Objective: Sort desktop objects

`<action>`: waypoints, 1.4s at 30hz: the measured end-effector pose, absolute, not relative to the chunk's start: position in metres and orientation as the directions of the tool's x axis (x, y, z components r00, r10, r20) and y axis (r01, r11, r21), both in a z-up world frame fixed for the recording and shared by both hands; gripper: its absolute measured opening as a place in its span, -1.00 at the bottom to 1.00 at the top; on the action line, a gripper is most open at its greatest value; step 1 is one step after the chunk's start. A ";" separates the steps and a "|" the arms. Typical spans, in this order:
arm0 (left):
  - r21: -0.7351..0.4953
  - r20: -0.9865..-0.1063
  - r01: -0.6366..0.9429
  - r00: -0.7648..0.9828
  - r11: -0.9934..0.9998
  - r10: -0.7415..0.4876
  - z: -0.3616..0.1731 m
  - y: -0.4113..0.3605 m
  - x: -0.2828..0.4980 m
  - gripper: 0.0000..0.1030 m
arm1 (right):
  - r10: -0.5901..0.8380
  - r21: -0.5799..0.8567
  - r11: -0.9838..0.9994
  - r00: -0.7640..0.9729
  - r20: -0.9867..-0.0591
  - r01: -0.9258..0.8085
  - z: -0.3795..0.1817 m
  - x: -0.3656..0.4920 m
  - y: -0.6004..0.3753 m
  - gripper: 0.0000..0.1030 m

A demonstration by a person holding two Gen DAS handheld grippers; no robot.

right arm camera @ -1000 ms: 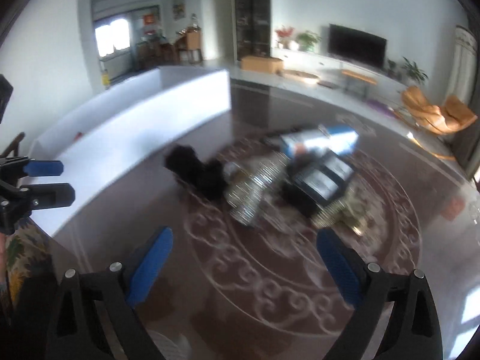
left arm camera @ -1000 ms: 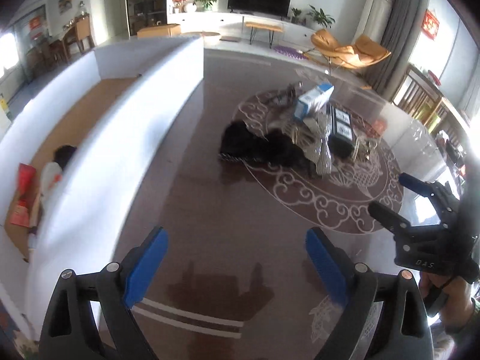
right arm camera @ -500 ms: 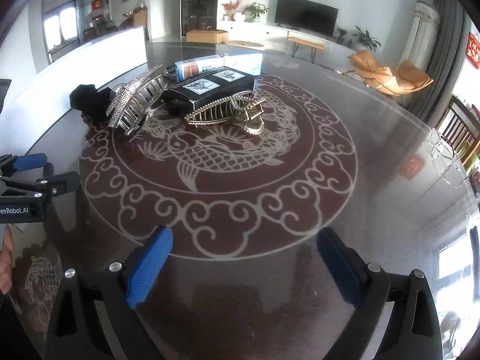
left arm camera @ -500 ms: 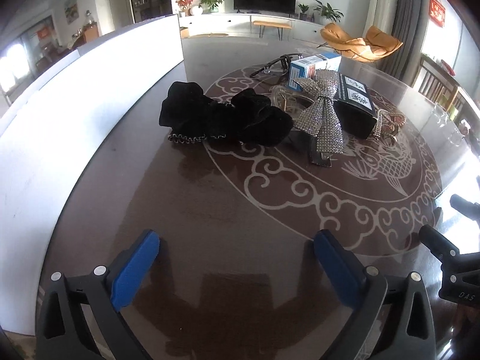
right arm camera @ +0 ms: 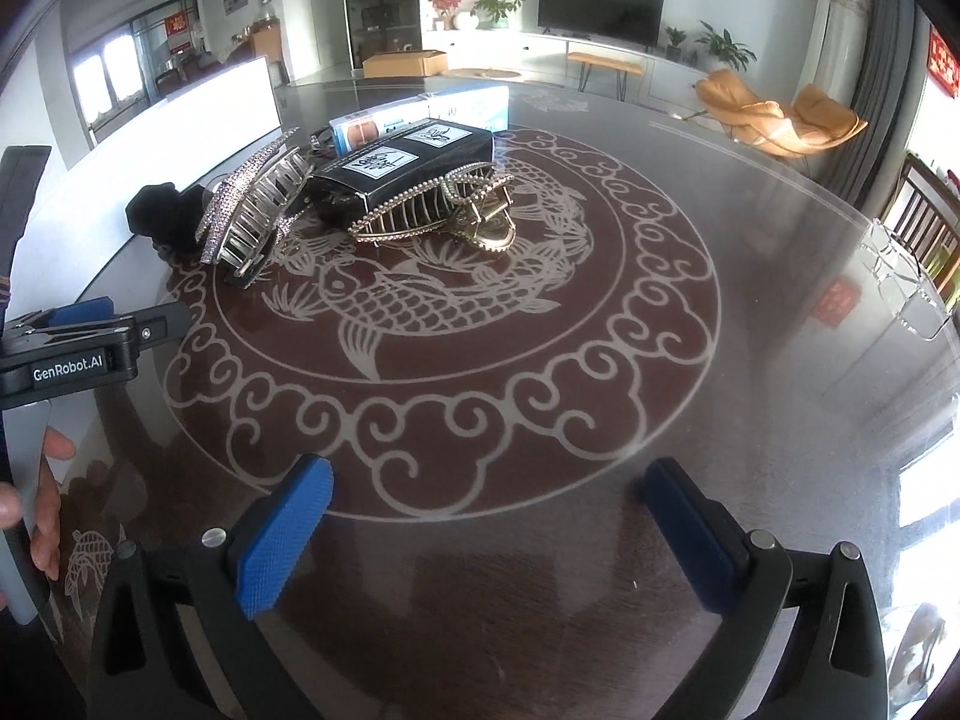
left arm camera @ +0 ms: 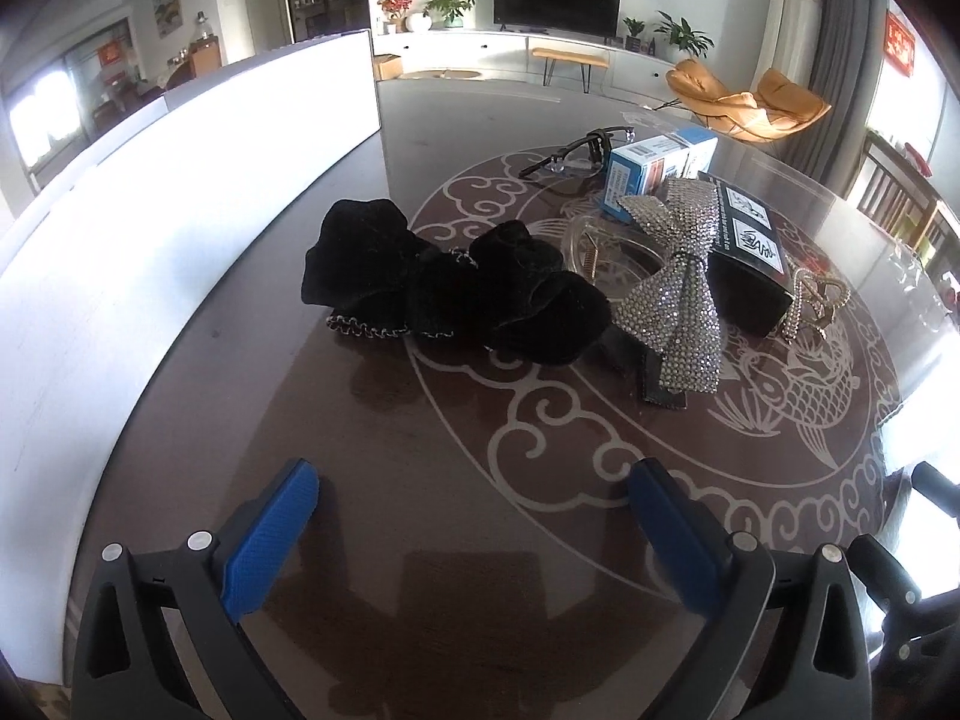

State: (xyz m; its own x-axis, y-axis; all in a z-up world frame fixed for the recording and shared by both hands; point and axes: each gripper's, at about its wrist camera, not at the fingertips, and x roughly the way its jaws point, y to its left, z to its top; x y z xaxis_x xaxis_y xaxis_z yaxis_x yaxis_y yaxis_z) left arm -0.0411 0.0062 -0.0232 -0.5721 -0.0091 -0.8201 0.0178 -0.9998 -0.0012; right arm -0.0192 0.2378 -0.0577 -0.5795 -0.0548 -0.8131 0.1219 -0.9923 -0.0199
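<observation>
A cluster lies on the round glass table: a black velvet scrunchie, a rhinestone bow clip, a black box, a blue-and-white box, glasses and a gold claw clip. My left gripper is open and empty, short of the scrunchie. My right gripper is open and empty near the table's front edge, with the bow clip and black box far ahead. The left gripper also shows in the right wrist view.
A white curved wall runs along the table's left side. Chairs stand at the right edge. A living room with a TV and an orange lounge chair lies behind.
Both grippers have come down from a high view to low over the table's near side. The objects now appear closer and sharper. Both stay open.
</observation>
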 end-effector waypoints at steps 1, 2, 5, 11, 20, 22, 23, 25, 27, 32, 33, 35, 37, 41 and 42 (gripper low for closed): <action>-0.001 -0.820 0.019 -0.573 -1.000 -0.010 -0.024 0.007 -0.042 1.00 | -0.055 -0.020 -0.992 -0.579 -0.813 0.122 -0.058 -0.019 0.237 1.00; 0.001 -0.819 0.021 -0.573 -1.000 -0.013 -0.024 0.007 -0.042 1.00 | -0.055 -0.020 -0.992 -0.579 -0.813 0.122 -0.058 -0.019 0.238 1.00; 0.000 -0.818 0.025 -0.574 -1.000 -0.015 -0.025 0.007 -0.044 1.00 | -0.055 -0.020 -0.992 -0.580 -0.813 0.122 -0.058 -0.019 0.237 1.00; 0.002 -0.813 0.050 -0.581 -0.999 -0.030 -0.027 0.009 -0.045 1.00 | -0.055 -0.020 -0.992 -0.580 -0.813 0.122 -0.058 -0.018 0.237 1.00; 0.002 -0.813 0.051 -0.581 -0.999 -0.031 -0.028 0.009 -0.046 1.00 | -0.055 -0.020 -0.992 -0.580 -0.813 0.122 -0.057 -0.019 0.238 1.00; 0.002 -0.813 0.051 -0.581 -0.999 -0.031 -0.028 0.009 -0.046 1.00 | -0.055 -0.020 -0.992 -0.580 -0.813 0.122 -0.057 -0.018 0.237 1.00; 0.002 -0.813 0.051 -0.581 -0.999 -0.031 -0.028 0.009 -0.046 1.00 | -0.055 -0.020 -0.992 -0.580 -0.813 0.122 -0.057 -0.019 0.238 1.00; 0.002 -0.813 0.051 -0.581 -0.999 -0.031 -0.028 0.009 -0.046 1.00 | -0.055 -0.020 -0.992 -0.580 -0.813 0.122 -0.057 -0.019 0.238 1.00; 0.002 -0.813 0.051 -0.581 -0.999 -0.031 -0.028 0.009 -0.046 1.00 | -0.055 -0.020 -0.992 -0.580 -0.813 0.122 -0.057 -0.018 0.237 1.00; 0.002 -0.813 0.051 -0.581 -0.999 -0.031 -0.028 0.009 -0.047 1.00 | -0.055 -0.020 -0.992 -0.580 -0.813 0.122 -0.057 -0.019 0.238 1.00; 0.002 -0.813 0.051 -0.581 -0.999 -0.031 -0.028 0.009 -0.046 1.00 | -0.055 -0.020 -0.992 -0.580 -0.813 0.122 -0.057 -0.018 0.238 1.00; 0.002 -0.813 0.051 -0.581 -0.999 -0.031 -0.028 0.009 -0.047 1.00 | -0.055 -0.020 -0.992 -0.580 -0.813 0.122 -0.057 -0.019 0.238 1.00; 0.002 -0.813 0.051 -0.581 -0.999 -0.031 -0.028 0.009 -0.046 1.00 | -0.055 -0.020 -0.992 -0.580 -0.813 0.122 -0.057 -0.019 0.238 1.00; 0.002 -0.813 0.051 -0.581 -0.999 -0.031 -0.028 0.010 -0.046 1.00 | -0.055 -0.019 -0.992 -0.580 -0.813 0.122 -0.057 -0.019 0.239 1.00; 0.002 -0.813 0.051 -0.581 -0.999 -0.031 -0.028 0.010 -0.046 1.00 | -0.055 -0.019 -0.992 -0.580 -0.813 0.122 -0.057 -0.019 0.239 1.00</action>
